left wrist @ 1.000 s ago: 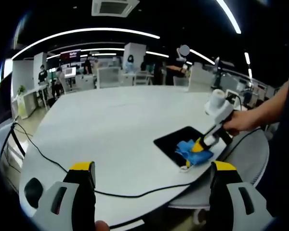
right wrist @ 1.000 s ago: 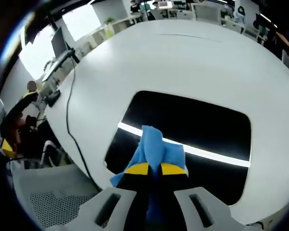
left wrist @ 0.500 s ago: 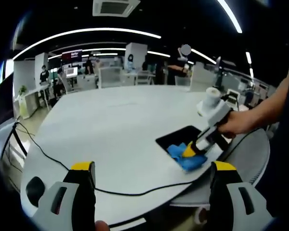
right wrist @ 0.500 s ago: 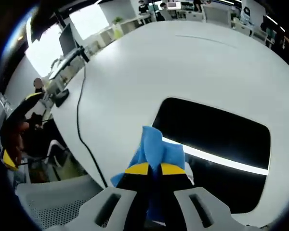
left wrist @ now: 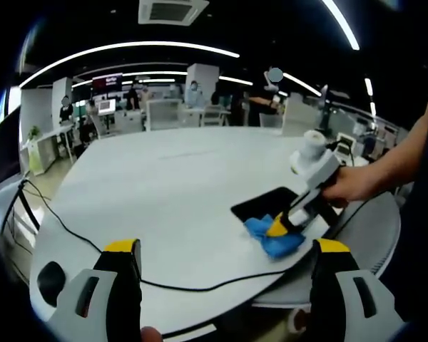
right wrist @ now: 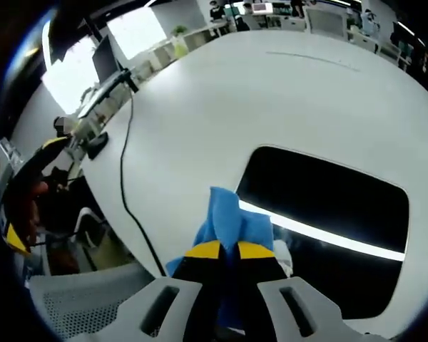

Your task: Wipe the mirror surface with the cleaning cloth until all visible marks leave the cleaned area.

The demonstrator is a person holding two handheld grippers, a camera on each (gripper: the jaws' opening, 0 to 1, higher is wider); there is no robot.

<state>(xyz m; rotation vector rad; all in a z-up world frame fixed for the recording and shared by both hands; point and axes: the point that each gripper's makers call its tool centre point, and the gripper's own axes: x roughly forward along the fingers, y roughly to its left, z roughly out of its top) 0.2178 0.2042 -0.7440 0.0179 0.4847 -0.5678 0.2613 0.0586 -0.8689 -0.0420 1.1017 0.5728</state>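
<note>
A dark rectangular mirror [right wrist: 321, 214] lies flat on the white table [right wrist: 221, 100] and reflects a bright ceiling light strip. My right gripper [right wrist: 230, 250] is shut on a blue cleaning cloth [right wrist: 228, 217], which rests at the mirror's near-left corner, partly over the table. In the left gripper view the same mirror [left wrist: 267, 204] sits near the table's right edge, with the blue cloth [left wrist: 269, 236] at its front corner under the right gripper [left wrist: 277, 228], held by a person's hand [left wrist: 346, 187]. My left gripper [left wrist: 225, 249] is open, well above and back from the table.
A black cable [left wrist: 71, 231] runs across the table's left and front part. The table's edge [left wrist: 285, 265] lies just beyond the cloth, with a grey mesh chair [left wrist: 374, 228] below it. Desks, chairs and people stand far behind.
The right gripper has dragged the cloth from the middle of the mirror toward its left corner and partly onto the table. The left gripper has stayed in place.
</note>
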